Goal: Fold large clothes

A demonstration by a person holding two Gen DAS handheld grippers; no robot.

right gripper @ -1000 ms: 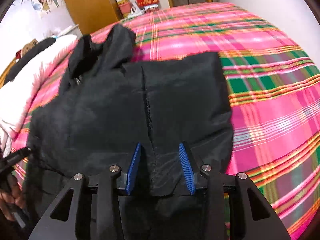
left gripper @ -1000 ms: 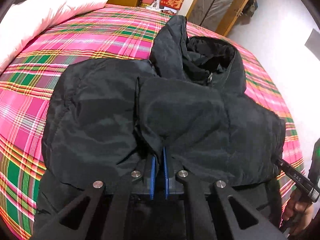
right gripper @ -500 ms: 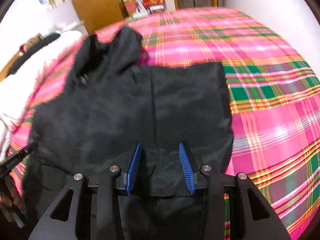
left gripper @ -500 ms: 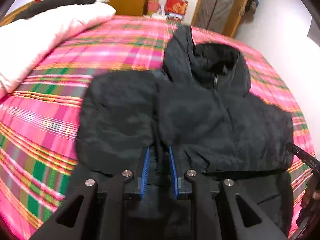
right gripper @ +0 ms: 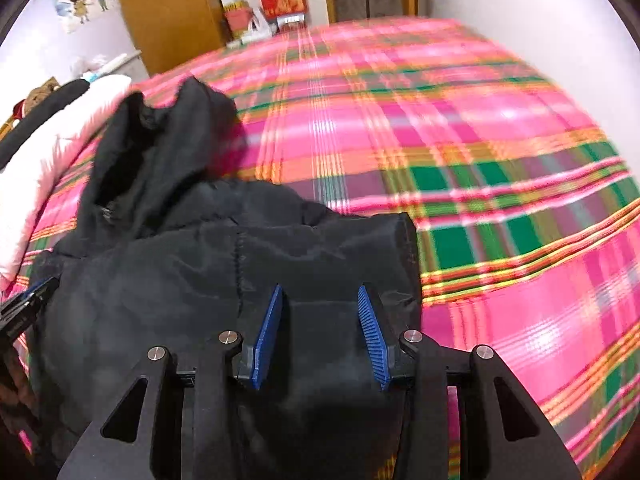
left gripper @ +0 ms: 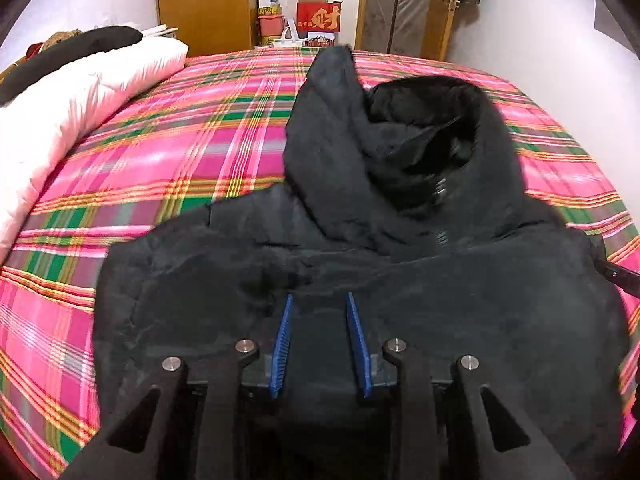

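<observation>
A black hooded jacket (left gripper: pixel 360 280) lies partly folded on the pink plaid bedspread (left gripper: pixel 180 140), hood (left gripper: pixel 420 140) toward the far wall. The left gripper (left gripper: pixel 318 320) and right gripper (right gripper: pixel 320 312) both hover over it, fingers spread, holding nothing. Only the left view shows the red box (left gripper: pixel 319 17) sharply; a white duvet (left gripper: pixel 60 108) lies beside.

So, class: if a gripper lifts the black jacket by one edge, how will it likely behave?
The jacket probably flops and drapes: its hood already slumps in soft folds. Its puffy bulk suggests it is light for its size. The faint sheen hints that the fabric may slip between the fingers.
</observation>
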